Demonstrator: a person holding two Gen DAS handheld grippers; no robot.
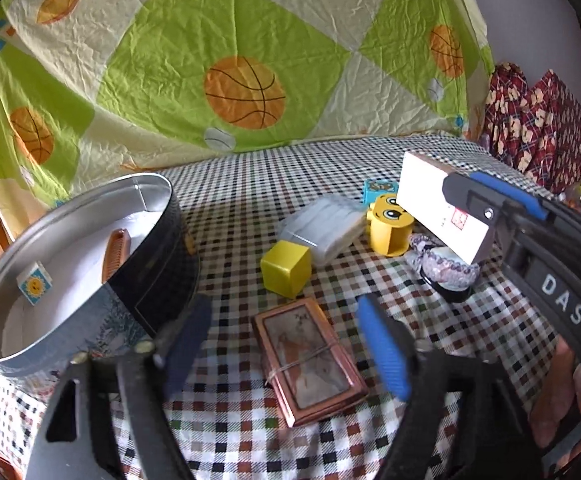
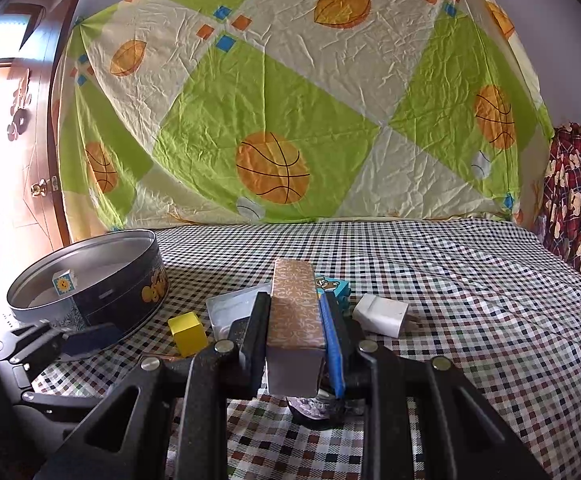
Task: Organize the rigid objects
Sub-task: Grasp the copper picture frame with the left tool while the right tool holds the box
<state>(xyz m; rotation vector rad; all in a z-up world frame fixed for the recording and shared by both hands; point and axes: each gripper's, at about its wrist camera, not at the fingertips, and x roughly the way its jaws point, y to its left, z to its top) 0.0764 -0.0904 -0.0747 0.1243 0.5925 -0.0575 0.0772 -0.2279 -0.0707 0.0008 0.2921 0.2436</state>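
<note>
Tin [image 1: 90,280] sits at left of both views, already holding a small tile and a comb, so it looks like the collecting place. Right hand-held gripper [image 2: 296,344] is clamped on a long box [image 2: 294,312], lifted above the checked desk [image 2: 470,300], likely bound for the tin. Left hand-held gripper [image 1: 282,348] hangs wide open and empty over a framed picture [image 1: 310,360] at lower centre, probably its next pick.

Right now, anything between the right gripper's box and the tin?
Nothing tall. The right gripper holds the long box raised; only the yellow cube sits low on the cloth toward the open round tin.
</note>
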